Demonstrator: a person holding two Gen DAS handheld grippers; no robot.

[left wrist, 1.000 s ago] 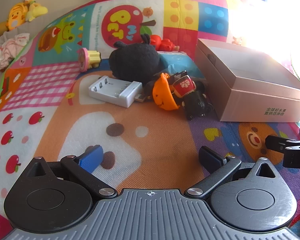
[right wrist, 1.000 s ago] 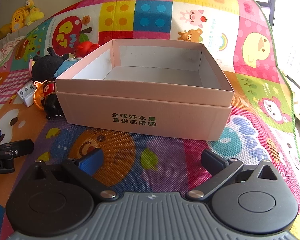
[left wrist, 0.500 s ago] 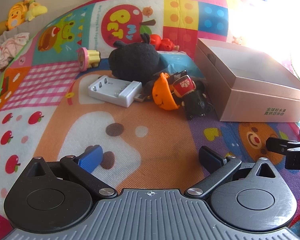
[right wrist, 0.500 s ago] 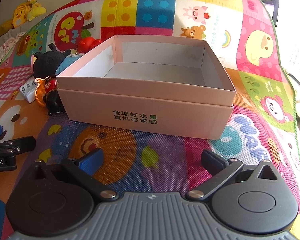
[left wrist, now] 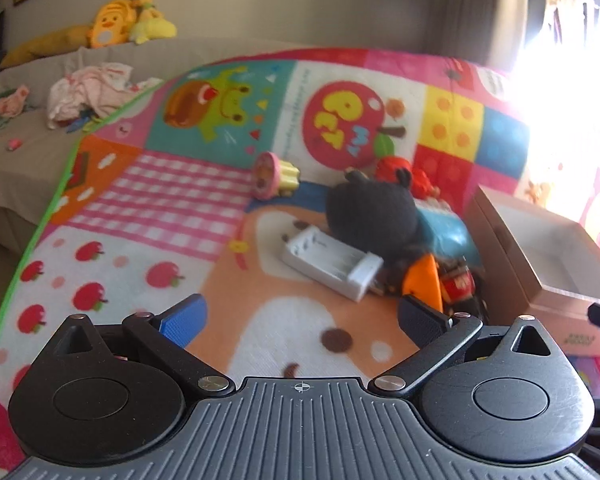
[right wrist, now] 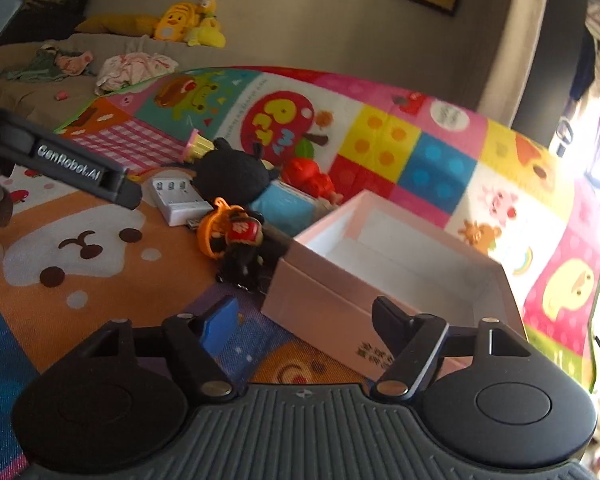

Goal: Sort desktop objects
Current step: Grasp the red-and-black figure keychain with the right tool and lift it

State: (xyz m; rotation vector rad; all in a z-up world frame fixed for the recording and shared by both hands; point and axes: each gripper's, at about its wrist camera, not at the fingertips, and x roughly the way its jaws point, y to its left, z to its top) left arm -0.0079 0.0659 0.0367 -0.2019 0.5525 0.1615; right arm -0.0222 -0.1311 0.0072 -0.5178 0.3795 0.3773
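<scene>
Left gripper [left wrist: 300, 320] spread wide with nothing between its fingers, hovering over the play mat [left wrist: 148, 184]; right gripper [right wrist: 300, 320] likewise apart and empty, poised at the near corner of the pink cardboard box [right wrist: 400, 264]. Closest candidate for the left: the white battery charger [left wrist: 332, 266], lying ahead and slightly right of the gap, apart from both fingertips. Long axis running diagonally, from far-left down to near-right, so probably best gripped across its short width after a small twist of the wrist. Packed just beyond and to its right, a black plush toy [left wrist: 370, 216] seemingly overlapping the charger's far edge, then an orange-and-red figure toy [left wrist: 436, 284] wedged near the box wall, plus a pink-and-yellow cupcake toy [left wrist: 274, 174] standing well apart at far left. Left clearly nearer the charger; right nearer the box, and nearest the figure toy of the clutter. Seen from the right wrist: the box interior bare and white (only its rim and a glare-washed slice visible from the left), the 4 charger slots end-on, a red toy [right wrist: 308, 176] and a blue item [right wrist: 288, 204] behind the plush, and the left gripper's body overhead at left. Seen from the left wrist alone: the charger's full length and tilt. Risk, likely: nudging the plush while closing.
</scene>
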